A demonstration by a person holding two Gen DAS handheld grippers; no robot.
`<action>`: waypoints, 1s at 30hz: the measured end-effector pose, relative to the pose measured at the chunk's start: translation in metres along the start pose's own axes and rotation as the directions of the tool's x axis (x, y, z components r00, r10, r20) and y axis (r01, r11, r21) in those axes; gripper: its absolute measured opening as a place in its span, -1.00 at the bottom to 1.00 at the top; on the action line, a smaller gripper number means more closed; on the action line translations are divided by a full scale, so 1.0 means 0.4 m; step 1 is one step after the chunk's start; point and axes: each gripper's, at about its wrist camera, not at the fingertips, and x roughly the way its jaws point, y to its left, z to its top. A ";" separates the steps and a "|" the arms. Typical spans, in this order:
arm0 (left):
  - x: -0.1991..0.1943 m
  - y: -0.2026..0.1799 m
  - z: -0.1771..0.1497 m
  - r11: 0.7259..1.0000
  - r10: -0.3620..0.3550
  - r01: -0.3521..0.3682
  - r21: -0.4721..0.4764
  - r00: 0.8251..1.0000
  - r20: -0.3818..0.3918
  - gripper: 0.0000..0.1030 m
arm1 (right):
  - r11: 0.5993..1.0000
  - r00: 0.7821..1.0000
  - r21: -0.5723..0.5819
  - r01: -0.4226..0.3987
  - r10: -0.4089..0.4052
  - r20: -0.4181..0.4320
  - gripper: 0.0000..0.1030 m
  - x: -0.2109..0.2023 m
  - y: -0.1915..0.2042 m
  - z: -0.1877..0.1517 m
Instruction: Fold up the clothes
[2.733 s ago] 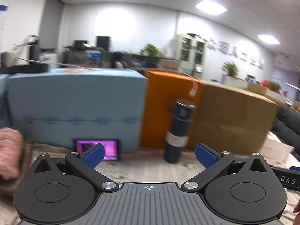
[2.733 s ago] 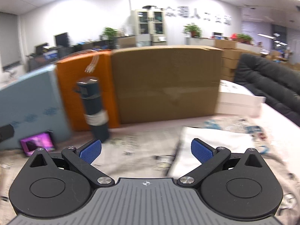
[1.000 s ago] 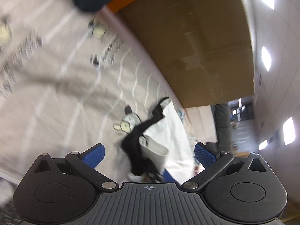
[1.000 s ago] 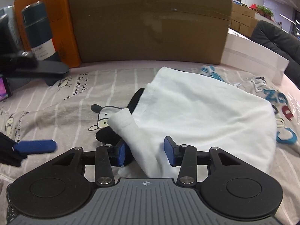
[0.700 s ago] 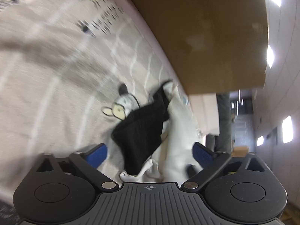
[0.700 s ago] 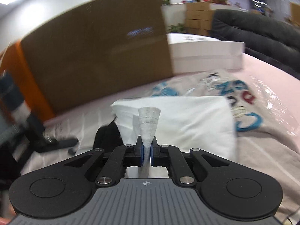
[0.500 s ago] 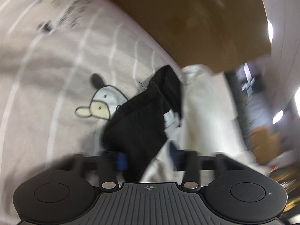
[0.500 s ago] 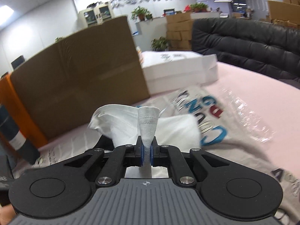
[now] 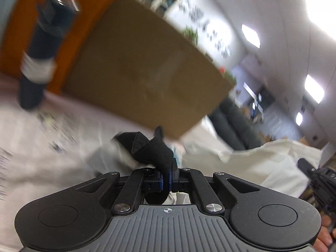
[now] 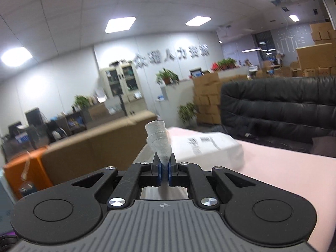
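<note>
Black knit fabric, a soft crumpled fold (image 9: 153,149), is pinched between the blue pads of the left gripper (image 9: 170,175), whose jaws are closed tight on it; the cloth bunches up and forward from the pads in a rounded, felt-like lump. It belongs to the garment, whose white part (image 9: 268,163) spreads to the right in that view as a smooth, thin sheet raised off the bed, with a wavy upper edge. The right gripper (image 10: 164,173) has its jaws pressed together on a white cuff (image 10: 158,140), a ribbed, stitched band that stands up from the pads as a small flared cone. In the left wrist view the black body of the right gripper shows at the far right edge, with part of a hand (image 9: 324,235) beneath it.

Below the cloth lies a pale sheet (image 9: 31,151) with printed stripes and dark marks, blurred by motion. Behind stands a large box (image 9: 142,73) of plain brown cardboard, flat-faced, next to an orange box (image 9: 84,21), and a dark cylindrical bottle (image 9: 42,48) with a white band is upright on the left. The right wrist view looks over a pink surface (image 10: 283,176), a flat white box (image 10: 205,147) and a black leather sofa (image 10: 279,109) with padded, glossy cushions.
</note>
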 end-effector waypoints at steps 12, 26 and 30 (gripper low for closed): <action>-0.473 0.201 0.189 0.953 0.298 -0.295 -0.069 0.872 0.389 -0.94 | 0.950 0.951 0.141 -0.280 0.294 -0.096 -0.90 0.079 0.303 -0.032; -0.614 0.362 -0.010 0.904 0.427 -0.420 -0.082 0.869 0.251 -0.94 | 0.989 0.934 0.094 -0.118 0.142 -0.328 -0.90 -0.009 0.249 -0.260; -0.616 0.376 -0.086 0.897 0.441 -0.435 -0.075 0.891 0.112 -0.93 | 0.999 0.896 0.043 -0.032 0.048 -0.441 -0.90 -0.038 0.197 -0.352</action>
